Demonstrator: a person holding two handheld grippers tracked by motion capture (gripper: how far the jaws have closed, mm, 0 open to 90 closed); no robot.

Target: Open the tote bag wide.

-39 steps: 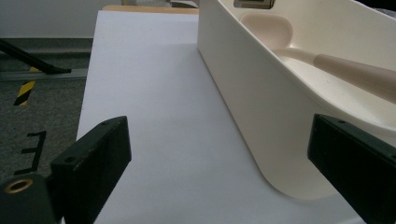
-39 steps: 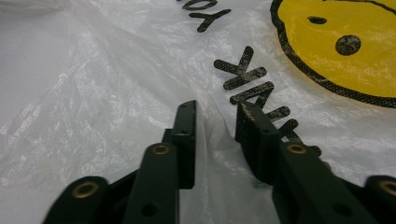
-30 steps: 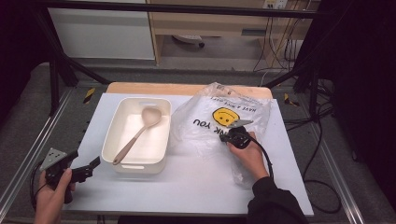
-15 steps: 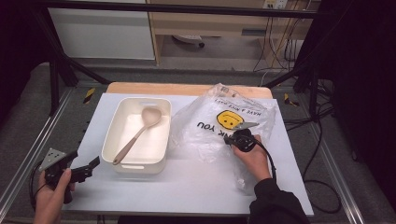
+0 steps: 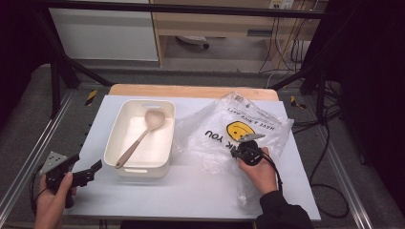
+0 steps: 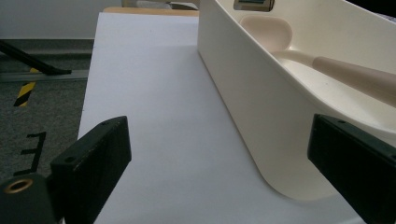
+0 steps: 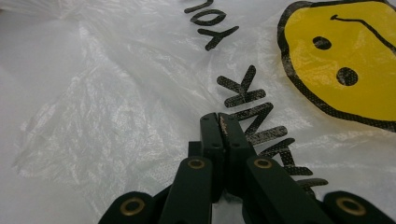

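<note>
A clear plastic bag (image 5: 210, 129) printed with a yellow smiley and black "THANK YOU" letters lies crumpled on the right half of the white table. My right gripper (image 5: 237, 150) rests on its near part; in the right gripper view its jaws (image 7: 219, 120) are pressed together on a fold of the bag's film (image 7: 116, 112). A cream tub (image 5: 113, 143) stands left of centre with a beige spoon (image 5: 143, 136) lying diagonally inside. My left gripper (image 5: 88, 166) hovers open at the table's near left corner, facing the tub's wall (image 6: 252, 107) with nothing between its jaws (image 6: 219, 140).
The white table top (image 5: 191, 191) rests on a wooden board (image 5: 191, 90) inside a metal frame (image 5: 38, 143). Cables hang off the right side. Bare table lies between the tub and the near edge.
My right gripper has moved right and toward the near edge, and the bag's smiley has shifted with it. The left gripper has stayed put.
</note>
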